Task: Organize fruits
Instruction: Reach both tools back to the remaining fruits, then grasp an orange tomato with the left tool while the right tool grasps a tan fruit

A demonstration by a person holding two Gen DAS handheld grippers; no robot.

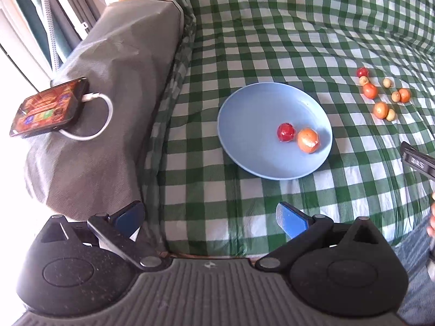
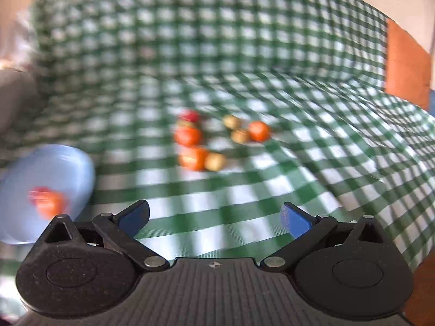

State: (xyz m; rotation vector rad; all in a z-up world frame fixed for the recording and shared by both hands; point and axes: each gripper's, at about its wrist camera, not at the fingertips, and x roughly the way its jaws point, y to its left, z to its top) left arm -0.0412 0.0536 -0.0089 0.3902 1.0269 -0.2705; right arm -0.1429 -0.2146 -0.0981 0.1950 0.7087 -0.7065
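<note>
Left gripper point(image 1: 209, 218): jaws released, wide apart, nothing between them, hovering over the checked cloth point(image 1: 272, 40) just short of the plate point(image 1: 250, 125)

Right gripper point(image 2: 214, 218): jaws also spread and holding nothing, view is motion-blurred; its black body just shows at the right edge of the left view

Blue plate sits on the cloth ahead of the left jaws, holding a red fruit point(image 1: 286, 132) and an orange fruit point(image 1: 308, 140), touching or nearly so, toward the plate's right side

Loose fruit cluster point(image 1: 382, 93) lies on the cloth, well apart from the plate to its right: several orange, several small yellowish, one red at the far end. In the right view the same cluster point(image 2: 214, 138) is straight ahead of the jaws, plate point(image 2: 68, 163) off to the left

Left of the cloth: grey cover point(image 1: 122, 81) with a phone point(image 1: 49, 107), screen lit, white cable point(image 1: 100, 108) plugged in
</note>
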